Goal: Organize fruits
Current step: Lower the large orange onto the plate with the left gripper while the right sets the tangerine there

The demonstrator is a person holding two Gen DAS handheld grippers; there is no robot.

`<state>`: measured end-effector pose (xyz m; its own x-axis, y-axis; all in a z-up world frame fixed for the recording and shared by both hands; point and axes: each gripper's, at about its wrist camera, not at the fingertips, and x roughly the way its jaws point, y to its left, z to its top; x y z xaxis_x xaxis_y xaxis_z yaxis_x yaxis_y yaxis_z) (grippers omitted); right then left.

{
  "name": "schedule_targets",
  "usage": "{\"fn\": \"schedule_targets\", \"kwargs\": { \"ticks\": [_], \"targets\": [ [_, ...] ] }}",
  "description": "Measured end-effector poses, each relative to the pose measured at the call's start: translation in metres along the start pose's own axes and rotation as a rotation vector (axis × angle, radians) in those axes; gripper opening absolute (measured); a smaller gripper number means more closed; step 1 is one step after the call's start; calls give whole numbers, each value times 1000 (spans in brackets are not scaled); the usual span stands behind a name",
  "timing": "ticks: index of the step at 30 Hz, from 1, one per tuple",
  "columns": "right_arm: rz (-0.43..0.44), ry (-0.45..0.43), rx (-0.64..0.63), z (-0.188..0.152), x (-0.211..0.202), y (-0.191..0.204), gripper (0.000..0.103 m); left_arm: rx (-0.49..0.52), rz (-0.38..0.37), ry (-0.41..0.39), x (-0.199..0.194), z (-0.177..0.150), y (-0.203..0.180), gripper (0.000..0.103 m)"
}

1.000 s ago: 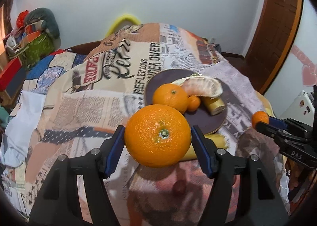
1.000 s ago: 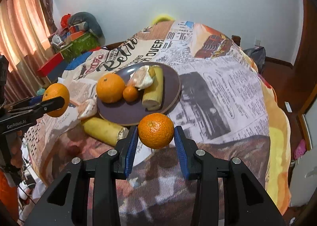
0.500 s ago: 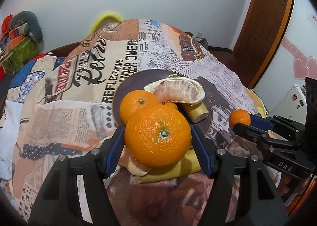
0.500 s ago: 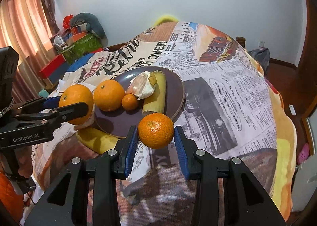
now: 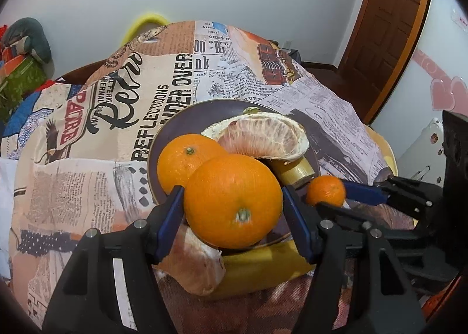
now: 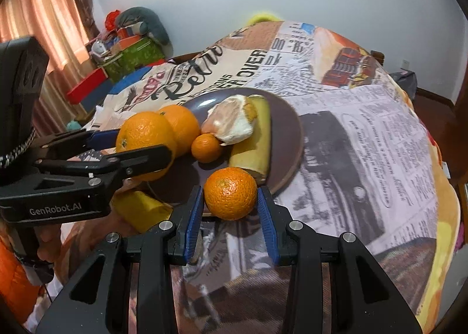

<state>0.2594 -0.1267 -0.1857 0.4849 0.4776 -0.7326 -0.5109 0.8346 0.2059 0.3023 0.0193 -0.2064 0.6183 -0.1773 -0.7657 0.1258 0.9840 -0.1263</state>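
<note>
Both hands were loaded. The left gripper (image 5: 233, 206) had its blue fingers (image 5: 170, 218) clamped on a big orange (image 5: 234, 201), hanging over the near rim of the dark plate (image 5: 163, 141). The right gripper (image 6: 230, 211) pinched a small mandarin (image 6: 230, 193) just above the plate's near edge, right beside the cut end of a banana piece (image 6: 254, 141).

The plate was already crowded: another orange (image 5: 182, 158), a peeled citrus segment (image 5: 263, 136), the banana piece, and a tiny mandarin (image 6: 206, 147) sat packed together. More fruit lay off the plate on the newspaper-print cloth (image 5: 73, 173), with a yellow banana chunk (image 5: 263, 261) and a second peeled segment (image 5: 196, 263) tucked under the near rim.

The risk, as I judged it, was all about room. Round fruit released on that sloping rim could roll straight off onto the cloth, or bump the resting orange and start a chain reaction. The two grippers were also close to one another, so lowering together might knock fingers. And the cloth looked soft and rumpled, so the plate might tip under weight at its edge.
</note>
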Motion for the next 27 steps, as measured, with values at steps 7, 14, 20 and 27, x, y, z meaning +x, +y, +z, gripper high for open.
{"fn": "schedule_targets", "kwargs": {
  "ticks": [7, 14, 20, 27],
  "targets": [
    [6, 15, -10, 4, 12, 1, 34, -12, 9, -3, 9, 8, 7, 66],
    [7, 22, -23, 9, 18, 4, 34, -10, 0, 13, 17, 10, 4, 66],
    [1, 34, -32, 6, 21, 3, 35, -48, -24, 103, 30, 3, 8, 66],
    [0, 35, -40, 5, 16, 3, 41, -20, -3, 110, 25, 2, 2, 66]
  ]
}}
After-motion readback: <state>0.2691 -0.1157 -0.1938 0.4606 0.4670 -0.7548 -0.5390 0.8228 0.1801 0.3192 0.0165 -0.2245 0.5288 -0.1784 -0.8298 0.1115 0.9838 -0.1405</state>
